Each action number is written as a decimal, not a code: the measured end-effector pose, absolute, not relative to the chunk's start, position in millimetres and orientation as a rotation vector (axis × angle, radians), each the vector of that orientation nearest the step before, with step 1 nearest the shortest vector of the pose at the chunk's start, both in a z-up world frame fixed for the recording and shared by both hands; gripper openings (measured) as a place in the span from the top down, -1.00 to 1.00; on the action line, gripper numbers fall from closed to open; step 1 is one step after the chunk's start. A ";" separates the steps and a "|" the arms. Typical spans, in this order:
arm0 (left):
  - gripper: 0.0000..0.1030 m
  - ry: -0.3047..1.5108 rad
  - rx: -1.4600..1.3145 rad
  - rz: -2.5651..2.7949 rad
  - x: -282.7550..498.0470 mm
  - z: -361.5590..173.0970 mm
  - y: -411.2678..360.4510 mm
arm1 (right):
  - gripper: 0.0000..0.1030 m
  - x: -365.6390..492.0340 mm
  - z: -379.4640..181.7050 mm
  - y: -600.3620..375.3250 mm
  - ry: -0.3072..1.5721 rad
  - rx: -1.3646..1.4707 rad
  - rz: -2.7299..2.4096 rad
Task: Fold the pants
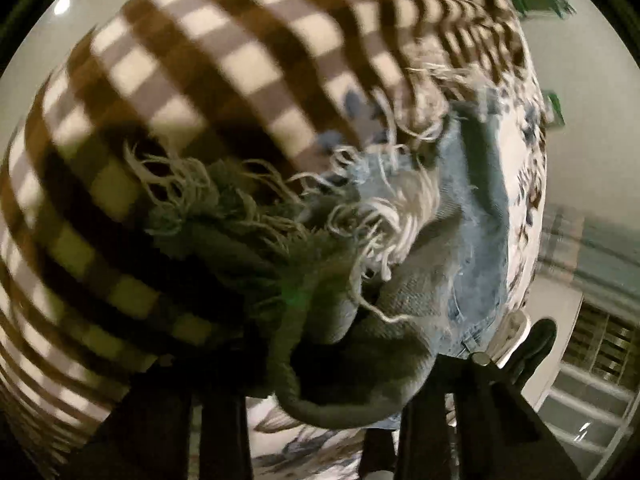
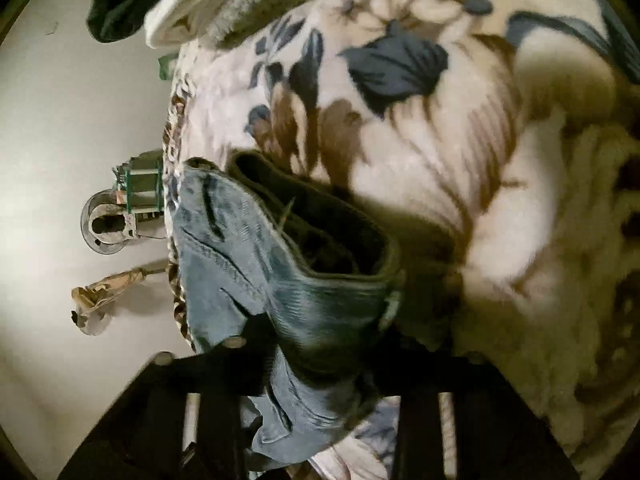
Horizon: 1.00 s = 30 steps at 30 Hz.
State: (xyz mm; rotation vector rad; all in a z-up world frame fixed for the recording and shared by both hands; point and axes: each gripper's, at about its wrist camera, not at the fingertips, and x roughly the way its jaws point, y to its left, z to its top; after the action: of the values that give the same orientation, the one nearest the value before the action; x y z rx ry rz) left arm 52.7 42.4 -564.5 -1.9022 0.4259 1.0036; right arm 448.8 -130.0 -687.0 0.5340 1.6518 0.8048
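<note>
There is one pair of pants (image 1: 460, 248). They are blue jeans made of rough denim, with white, stringy threads hanging off the torn leg ends. There are two grippers, one at each end of the pants.

The left gripper (image 1: 320, 392) sits at the near bottom of its view, with two dark fingers pointing forward. The frayed leg end of the jeans is bunched up between them, so the fingers are squeezed on the cloth. Beyond it lies a checked cloth (image 1: 192, 92) with brown and cream squares.

The right gripper (image 2: 316, 384) also shows two dark fingers at the near bottom. The waistband end of the pants (image 2: 256, 248) hangs between them, with the dark waist opening gaping wide, so this gripper is pinching the denim too.

The pants lie across a soft, fluffy blanket (image 2: 420, 128) with blue and brown flowers on cream. At the far top is a folded grey and white cloth (image 2: 224, 4). To the left the pale floor (image 2: 80, 100) holds a small green frame thing and some crumpled brown paper (image 2: 104, 292).
</note>
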 end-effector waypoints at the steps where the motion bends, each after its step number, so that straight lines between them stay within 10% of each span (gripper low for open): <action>1: 0.44 0.434 -1.876 0.989 53.0 -558.1 44.8 | 0.48 445.7 -683.1 -133.9 1.642 0.546 0.810; 9: 0.36 0.541 -1.689 0.798 24.6 -544.8 33.8 | 0.50 411.6 -650.3 -184.5 1.638 0.533 0.827; 18: 0.11 0.405 -1.783 0.820 24.6 -595.1 32.1 | -0.18 405.4 -701.3 -185.0 1.708 0.651 0.824; 22: 0.50 0.422 -1.718 0.868 31.1 -573.5 32.4 | 0.47 396.8 -683.7 -182.9 1.655 0.609 0.758; 30: 0.52 0.491 -1.596 0.829 43.0 -479.1 58.1 | 0.54 376.5 -591.5 -187.0 1.631 0.620 0.695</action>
State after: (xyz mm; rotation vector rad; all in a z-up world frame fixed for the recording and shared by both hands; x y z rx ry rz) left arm 43.0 58.1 -479.1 -1.5963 0.4908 0.8294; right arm 376.5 -187.0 -591.5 0.6196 1.6312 0.6954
